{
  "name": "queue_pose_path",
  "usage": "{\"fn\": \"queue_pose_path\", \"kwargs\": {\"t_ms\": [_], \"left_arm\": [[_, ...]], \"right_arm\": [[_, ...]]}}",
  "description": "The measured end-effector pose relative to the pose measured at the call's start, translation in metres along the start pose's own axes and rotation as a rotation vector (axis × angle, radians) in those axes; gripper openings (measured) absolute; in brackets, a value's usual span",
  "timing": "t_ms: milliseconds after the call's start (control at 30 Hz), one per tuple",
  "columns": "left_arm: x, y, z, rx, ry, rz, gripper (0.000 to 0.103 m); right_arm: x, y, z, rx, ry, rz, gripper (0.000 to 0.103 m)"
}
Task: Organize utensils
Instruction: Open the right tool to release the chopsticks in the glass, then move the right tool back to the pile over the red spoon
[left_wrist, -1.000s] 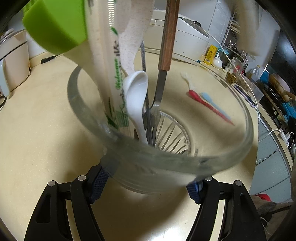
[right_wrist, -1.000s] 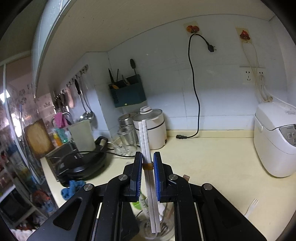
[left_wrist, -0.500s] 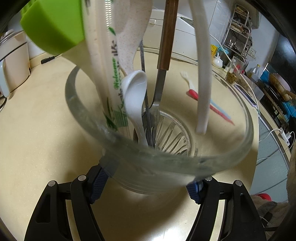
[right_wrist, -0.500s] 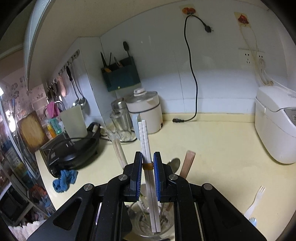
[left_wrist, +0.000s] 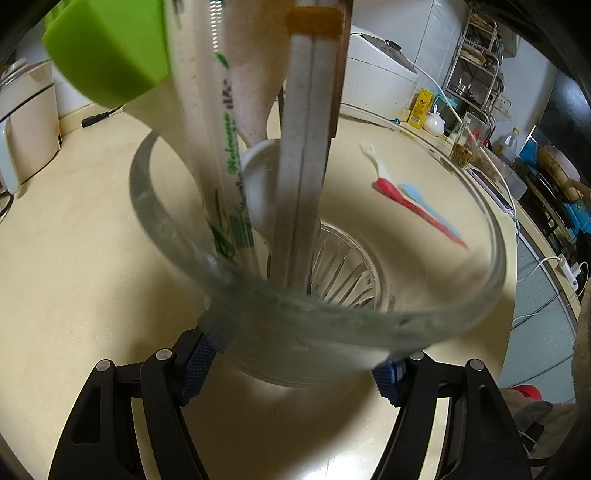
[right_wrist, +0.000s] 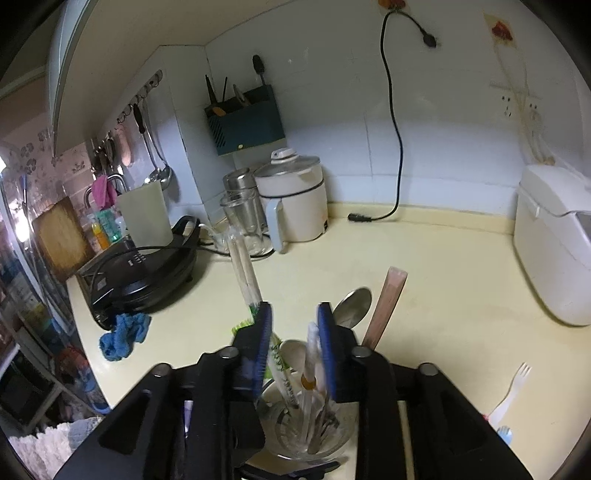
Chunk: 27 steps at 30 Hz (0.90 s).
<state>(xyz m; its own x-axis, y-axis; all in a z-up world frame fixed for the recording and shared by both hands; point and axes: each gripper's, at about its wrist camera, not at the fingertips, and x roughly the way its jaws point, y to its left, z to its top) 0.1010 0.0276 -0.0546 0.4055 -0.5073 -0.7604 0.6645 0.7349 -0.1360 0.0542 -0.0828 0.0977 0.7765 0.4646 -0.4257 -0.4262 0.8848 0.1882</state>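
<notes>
- The left claw (left_wrist: 295, 365) is squeezed onto the bottom of a clear glass cup (left_wrist: 369, 325), one blue pad on each side.
- The cup stands on the yellow table (left_wrist: 74, 258), with bare table all around it.
- Inside the cup stand many things: white chopsticks (left_wrist: 299, 177) tied with an orange band, a wrapped pair of chopsticks (left_wrist: 210, 147) with green letters, a white spoon (left_wrist: 258, 184) and a green tool (left_wrist: 107, 48).
- The white chopsticks lean against the near side of the cup. The far side of the cup is open room.
- The right claw (right_wrist: 294, 339) hangs just over the cup (right_wrist: 306, 432). Its jaws have just been opening. The white chopsticks (right_wrist: 309, 365) stand between them, and the pads do not press on them.
- A wooden handle (right_wrist: 384, 306) and a metal spoon (right_wrist: 352, 306) stick up out of the cup past the right claw.
- Farther along the table, well apart from the cup, lie a white fork (left_wrist: 373, 157), a red utensil (left_wrist: 413, 210) and a blue utensil (left_wrist: 424, 203), close together.
- Along the far table edge by the white wall stand a white cooker (right_wrist: 554, 243), a white kettle (right_wrist: 295, 199) and a black grill pan (right_wrist: 144, 269).
- A blue cloth (right_wrist: 122, 336) lies near the left table edge.
- A black cord (right_wrist: 395, 129) hangs down the wall onto the table.
</notes>
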Motion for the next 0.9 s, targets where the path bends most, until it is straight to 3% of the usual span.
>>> {"fn": "queue_pose_path", "kwargs": {"t_ms": [400, 900], "left_arm": [[-0.001, -0.003, 0.000, 0.003, 0.001, 0.005, 0.075], [0.000, -0.004, 0.000, 0.007, 0.002, 0.009, 0.075]], "right_arm": [[-0.037, -0.014, 0.009, 0.051, -0.107, -0.032, 0.033], [-0.101, -0.073, -0.027, 0.200, -0.135, -0.086, 0.033]]}}
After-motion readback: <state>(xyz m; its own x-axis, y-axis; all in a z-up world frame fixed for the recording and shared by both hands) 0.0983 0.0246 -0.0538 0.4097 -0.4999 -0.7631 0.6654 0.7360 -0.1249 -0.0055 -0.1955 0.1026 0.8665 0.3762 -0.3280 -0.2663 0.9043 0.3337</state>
